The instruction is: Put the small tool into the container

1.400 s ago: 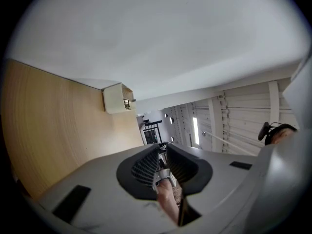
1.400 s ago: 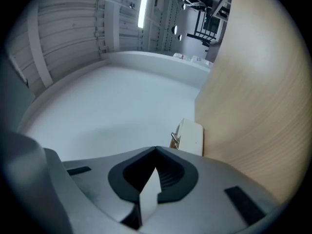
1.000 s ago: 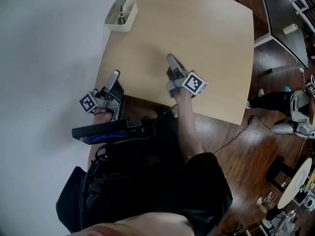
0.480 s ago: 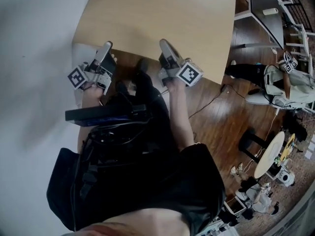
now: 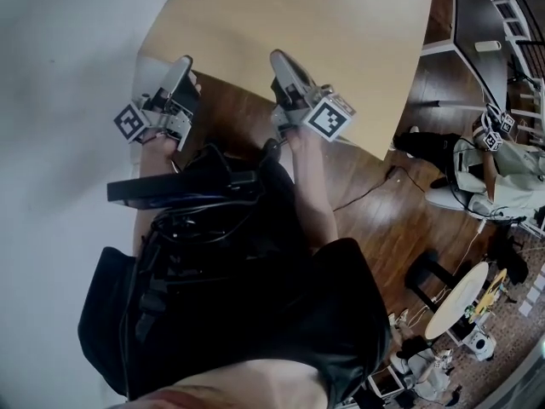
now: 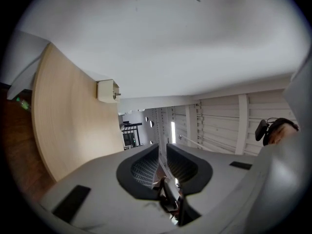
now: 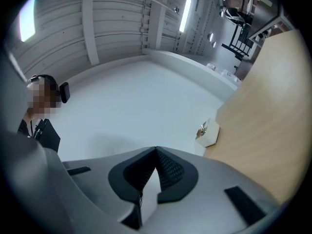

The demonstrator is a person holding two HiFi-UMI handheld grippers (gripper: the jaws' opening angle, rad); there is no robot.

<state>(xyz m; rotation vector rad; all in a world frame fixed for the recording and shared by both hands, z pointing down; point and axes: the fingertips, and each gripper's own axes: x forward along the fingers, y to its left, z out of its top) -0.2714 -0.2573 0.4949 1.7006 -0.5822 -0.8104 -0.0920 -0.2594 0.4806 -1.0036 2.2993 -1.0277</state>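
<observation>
1. Broadly, a pale white surface [image 5: 60,75] fills the left of the head view, with dark wood floor [image 5: 375,203] at the right.
2. Next, the light wooden table [image 5: 324,49] takes up the top of the head view; its near edge runs just under both grippers.
3. A person in black clothing [image 5: 255,296] fills the lower middle of that view, with both forearms reaching up toward the table.
4. Another person [image 7: 41,116] stands at the far left of the right gripper view, well apart from the table.
5. The left gripper [image 5: 183,60] hangs over the table's near left corner. In its own view the two ribbed pads stand a narrow slit apart, and only the room behind shows through the gap.
6. The right gripper [image 5: 279,56] sits over the table's near edge, beside the left one. In its own view the pad tips are pressed together and pinch nothing.
7. The white container [image 6: 107,90] stands at the far edge of the table by the white surface, well apart from both grippers.
8. The small tool [image 7: 201,129], metallic, shows in the container's open mouth.
</observation>
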